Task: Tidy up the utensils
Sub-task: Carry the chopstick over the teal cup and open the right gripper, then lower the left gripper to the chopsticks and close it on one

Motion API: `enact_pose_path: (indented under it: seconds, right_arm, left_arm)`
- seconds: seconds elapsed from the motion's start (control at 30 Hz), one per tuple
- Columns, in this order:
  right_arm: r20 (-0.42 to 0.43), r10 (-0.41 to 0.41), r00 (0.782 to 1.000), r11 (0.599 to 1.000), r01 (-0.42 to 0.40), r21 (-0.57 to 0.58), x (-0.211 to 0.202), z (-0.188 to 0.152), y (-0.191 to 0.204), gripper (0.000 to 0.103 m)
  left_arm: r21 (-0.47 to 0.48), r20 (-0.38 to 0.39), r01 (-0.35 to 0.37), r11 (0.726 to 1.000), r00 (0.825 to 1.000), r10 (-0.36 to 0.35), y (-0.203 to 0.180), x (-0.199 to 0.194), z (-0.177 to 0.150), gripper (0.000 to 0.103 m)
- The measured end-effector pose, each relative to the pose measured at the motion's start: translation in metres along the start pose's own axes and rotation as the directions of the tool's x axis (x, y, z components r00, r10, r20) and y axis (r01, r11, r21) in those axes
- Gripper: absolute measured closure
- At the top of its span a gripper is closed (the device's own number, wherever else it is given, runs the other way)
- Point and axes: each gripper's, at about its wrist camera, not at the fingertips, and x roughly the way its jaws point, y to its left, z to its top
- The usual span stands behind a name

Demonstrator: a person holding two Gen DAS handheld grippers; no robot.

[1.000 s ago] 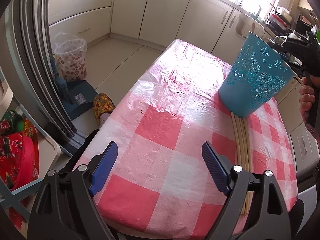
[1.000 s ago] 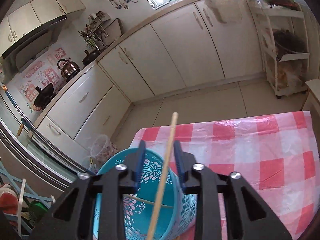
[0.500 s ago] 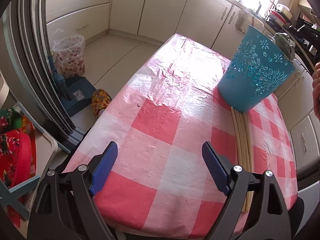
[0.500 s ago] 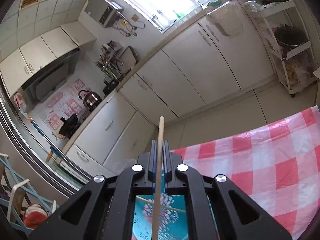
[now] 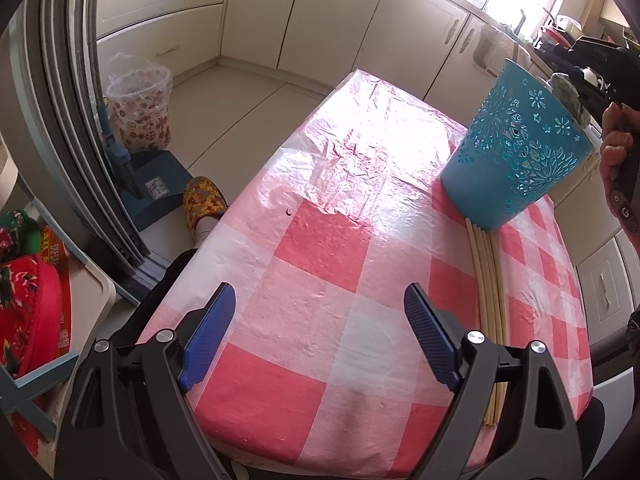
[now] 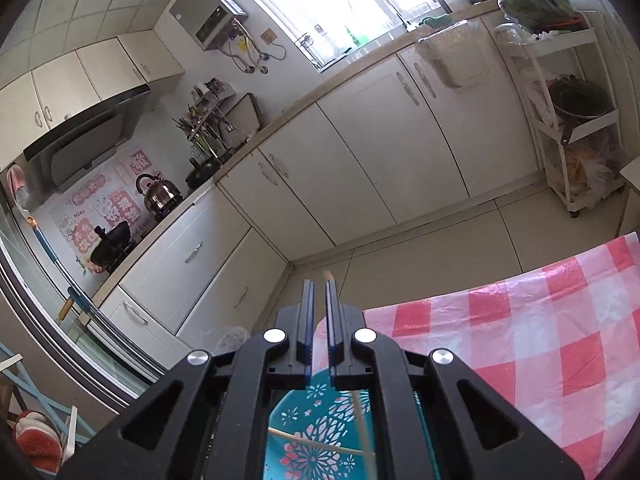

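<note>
The bench (image 5: 320, 240), under its pink-and-white checked cloth, fills the left wrist view, and only this view shows the whole blue basket (image 5: 516, 152) from outside, tilted at the far right of the bench, with a bundle of chopsticks (image 5: 490, 280) lying flat on the cloth from the basket's foot back toward the near edge. It also catches the person's right hand (image 5: 616, 148) at the frame's right edge, by the basket rim. The right wrist view looks down into that same basket (image 6: 320, 432), where a couple of thin sticks lie across the inside, something the other view hides. The left claw (image 5: 320, 336) hangs spread wide over bare cloth with nothing between its pads, the bundle just beside its right finger. The right claw (image 6: 318, 292) is pressed together above the basket, a chopstick tip (image 6: 329, 275) poking out past its fingertips; whether it is pinched there is unclear. A second ago this claw stood apart with a chopstick running up between the fingers; since then it has closed and tipped upward.
</note>
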Motion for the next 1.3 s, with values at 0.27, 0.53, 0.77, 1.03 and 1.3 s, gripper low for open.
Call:
enact_pose_path:
  seconds: [0.27,0.53,0.77,1.03,1.3]
  right_arm:
    - [-0.01,0.007,1.0,1.0,-0.007,0.005,-0.019,-0.005,-0.006,0.081]
    - [0.073,-0.133,0.988,0.985,0.14,-0.103,-0.118,-0.063,-0.015,0.047]
    - [-0.261,-0.251,0.932,0.959,0.201,-0.202,-0.093,-0.18,-0.038,0.077]
    - [-0.341,-0.282,0.897,0.953,0.219,-0.21,-0.041,-0.205,-0.039,0.083]
    - [-0.351,-0.325,0.878,0.934,0.239,-0.267,-0.037,-0.207,-0.036,0.09]
  left_arm:
    - [-0.009,0.0,0.001,1.0,1.0,-0.001,0.0,-0.004,0.001,0.02]
    - [0.05,0.026,-0.027,0.998,0.999,0.026,-0.01,-0.016,-0.006,0.02]
    - [0.11,0.018,-0.037,0.993,0.999,0.036,-0.026,-0.027,-0.019,0.02]
    - [0.151,0.036,-0.046,0.988,0.998,0.042,-0.035,-0.042,-0.025,0.019]
    - [0.157,0.017,-0.037,0.987,0.999,0.035,-0.042,-0.033,-0.021,0.018]
